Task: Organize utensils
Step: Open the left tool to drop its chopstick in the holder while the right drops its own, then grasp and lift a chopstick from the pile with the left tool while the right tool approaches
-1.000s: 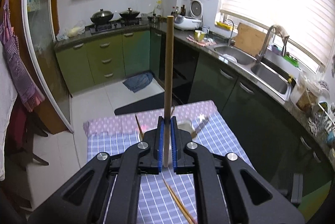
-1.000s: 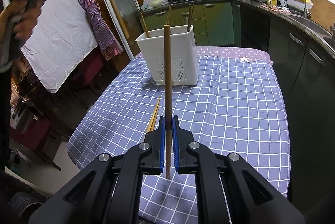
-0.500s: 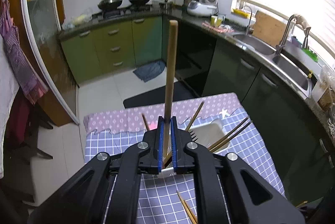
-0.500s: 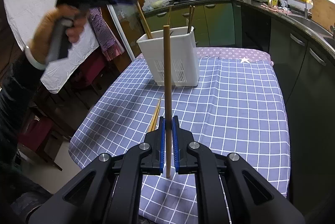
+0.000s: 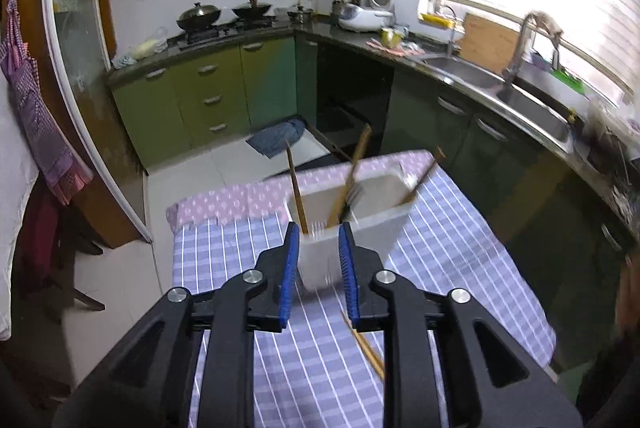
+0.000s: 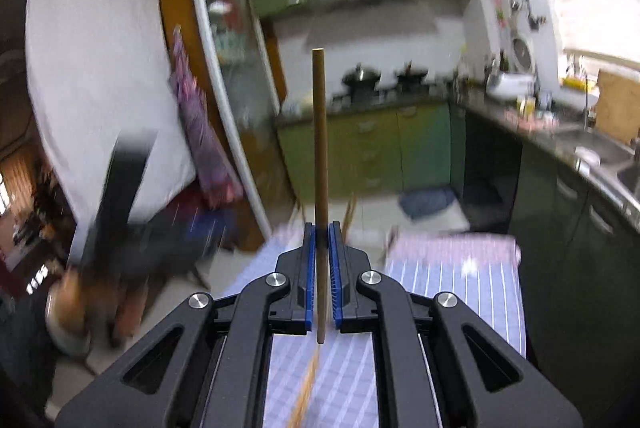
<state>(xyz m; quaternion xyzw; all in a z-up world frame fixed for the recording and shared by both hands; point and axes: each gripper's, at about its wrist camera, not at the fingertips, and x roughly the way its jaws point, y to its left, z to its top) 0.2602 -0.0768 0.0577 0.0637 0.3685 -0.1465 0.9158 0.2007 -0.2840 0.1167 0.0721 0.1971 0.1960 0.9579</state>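
Clamped between the blue pads of the right gripper [image 6: 321, 260] is a single wooden chopstick [image 6: 319, 148], pinched near its lower end so most of its length stands upright above the jaws. It's judged to be light and stiff, with a smooth round shaft that could be twisted or slid through the pads if it's squeezed too loosely. A hold closer to the middle would probably be steadier, since so much stick is left waving up top.

Over on the left gripper [image 5: 318, 268], the jaws are being opened and nothing is pressed between them. Just past its fingertips the white plastic utensil holder [image 5: 360, 224] is seen, a boxy bin with slotted walls, looking rigid but light enough to be tipped by a careless nudge. Several chopsticks [image 5: 297, 188] are leaned inside it at different angles.

A loose pair of chopsticks [image 5: 366, 348] is left lying on the checked blue-and-white tablecloth [image 5: 460, 268] near the left gripper. They're thin and flat against soft fabric, so they're best taken by the thicker end. Everything in the right view is badly blurred.
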